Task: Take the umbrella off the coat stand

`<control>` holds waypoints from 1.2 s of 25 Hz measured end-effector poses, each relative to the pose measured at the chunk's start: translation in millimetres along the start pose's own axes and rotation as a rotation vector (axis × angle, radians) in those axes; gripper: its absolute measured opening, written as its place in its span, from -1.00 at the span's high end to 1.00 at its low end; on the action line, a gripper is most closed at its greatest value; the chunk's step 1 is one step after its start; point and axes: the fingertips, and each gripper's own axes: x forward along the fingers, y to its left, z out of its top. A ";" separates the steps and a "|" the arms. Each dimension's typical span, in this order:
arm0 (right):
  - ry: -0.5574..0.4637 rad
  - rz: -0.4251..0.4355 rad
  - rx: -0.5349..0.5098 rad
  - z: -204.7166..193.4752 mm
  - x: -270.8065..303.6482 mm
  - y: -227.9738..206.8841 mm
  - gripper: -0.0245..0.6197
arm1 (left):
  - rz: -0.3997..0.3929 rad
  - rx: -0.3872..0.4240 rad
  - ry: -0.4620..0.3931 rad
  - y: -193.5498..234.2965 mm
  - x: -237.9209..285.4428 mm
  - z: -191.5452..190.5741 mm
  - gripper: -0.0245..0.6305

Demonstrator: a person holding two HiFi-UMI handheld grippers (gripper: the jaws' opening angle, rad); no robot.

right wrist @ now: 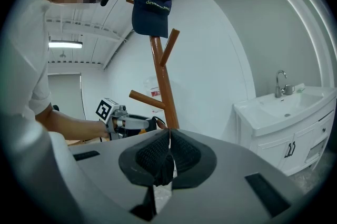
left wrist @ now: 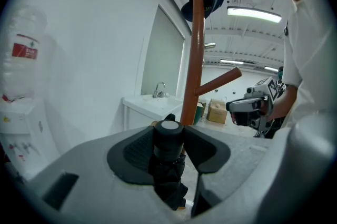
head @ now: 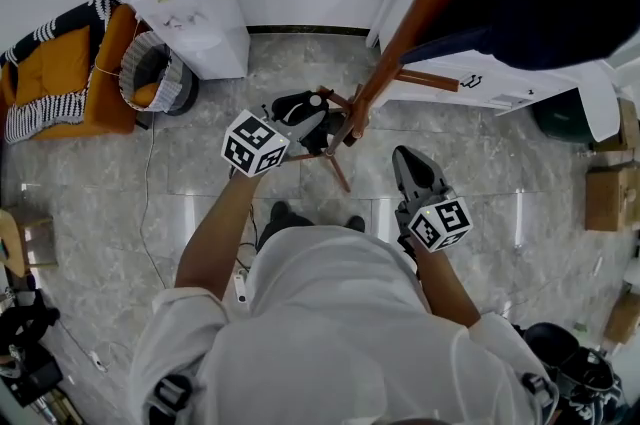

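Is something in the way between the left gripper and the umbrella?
No, nothing visible. The umbrella sits right between the jaws of the left gripper, with both pads pressed on its handle. The coat stand rises just behind it.

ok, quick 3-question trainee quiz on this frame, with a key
1. Which gripper has the folded black umbrella between its jaws? A) left gripper B) right gripper C) neither
2. True or false: a dark cap hangs at the top of the wooden coat stand.
3. Fill in: the right gripper's jaws are ____ (apart / together).
Key: 1 A; 2 true; 3 together.
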 end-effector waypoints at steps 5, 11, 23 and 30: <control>0.003 0.008 0.002 -1.9 2.8 0.6 0.87 | 0.027 0.005 -0.008 6.9 -12.3 6.2 0.36; 0.001 0.020 0.002 -1.4 5.2 0.4 0.87 | 0.065 0.002 -0.027 15.8 -32.9 14.0 0.36; -0.011 0.035 0.001 2.7 9.8 0.0 0.87 | 0.095 -0.018 -0.072 -5.3 -75.2 22.6 0.36; -0.015 0.033 -0.002 4.5 6.8 -1.9 0.87 | 0.137 -0.051 -0.101 -23.4 -92.3 13.4 0.36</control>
